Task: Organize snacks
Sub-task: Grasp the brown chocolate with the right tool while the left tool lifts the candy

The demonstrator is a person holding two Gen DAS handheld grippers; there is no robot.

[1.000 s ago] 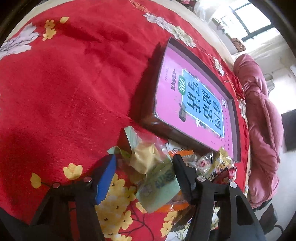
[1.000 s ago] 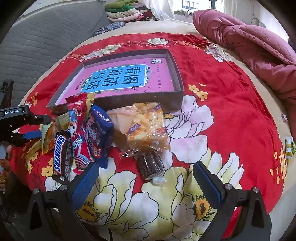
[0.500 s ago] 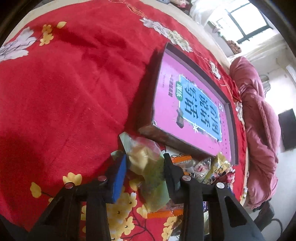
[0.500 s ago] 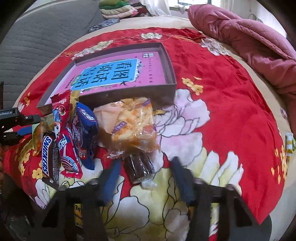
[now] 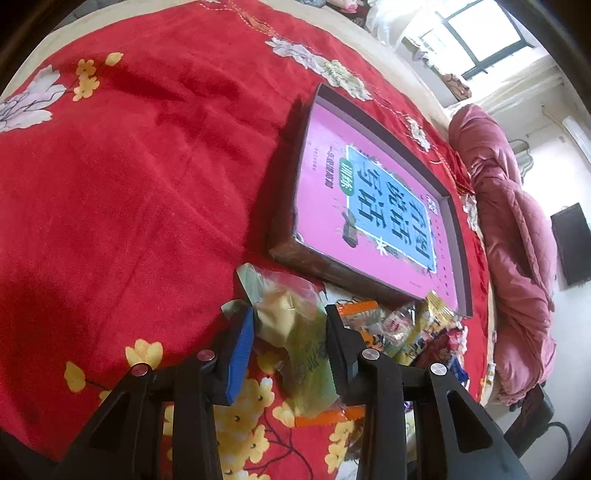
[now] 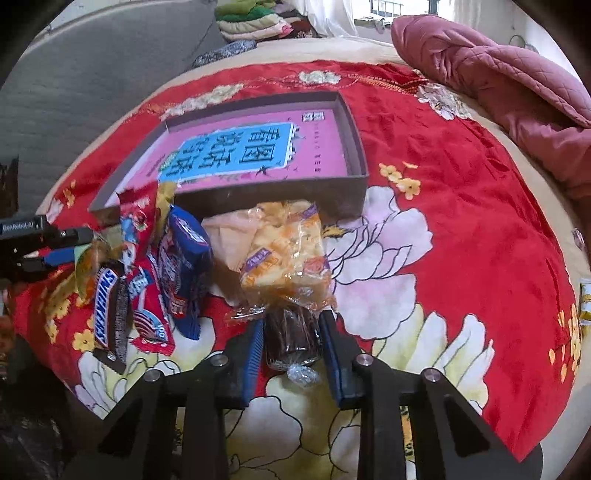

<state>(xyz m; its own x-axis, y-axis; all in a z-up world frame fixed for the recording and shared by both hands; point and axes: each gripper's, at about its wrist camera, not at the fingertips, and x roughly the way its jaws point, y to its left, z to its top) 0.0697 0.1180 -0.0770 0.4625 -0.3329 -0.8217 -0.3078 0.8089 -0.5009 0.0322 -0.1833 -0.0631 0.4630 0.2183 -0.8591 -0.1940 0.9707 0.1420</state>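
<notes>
A shallow brown box (image 5: 321, 266) (image 6: 354, 147) with a pink book cover inside lies on the red floral bedspread. My left gripper (image 5: 290, 325) is shut on a green-and-clear snack packet (image 5: 291, 332) in front of the box's corner. My right gripper (image 6: 291, 332) is shut on a dark brown wrapped cake (image 6: 291, 336) that lies under the edge of an orange-and-clear bread packet (image 6: 288, 254). A Snickers bar (image 6: 109, 310), a red packet (image 6: 142, 295) and a blue packet (image 6: 184, 266) lie to the left of it.
More small snack packets (image 5: 406, 325) are piled by the box's near wall. A pink quilt (image 6: 498, 85) is bunched at the far right. A small yellow packet (image 6: 585, 299) lies at the bed's right edge. Folded clothes (image 6: 251, 18) sit beyond the bed.
Both grippers have closed from wide open: the left onto the green packet, the right onto the dark wrapped cake. The right gripper also moved forward towards the snacks.
</notes>
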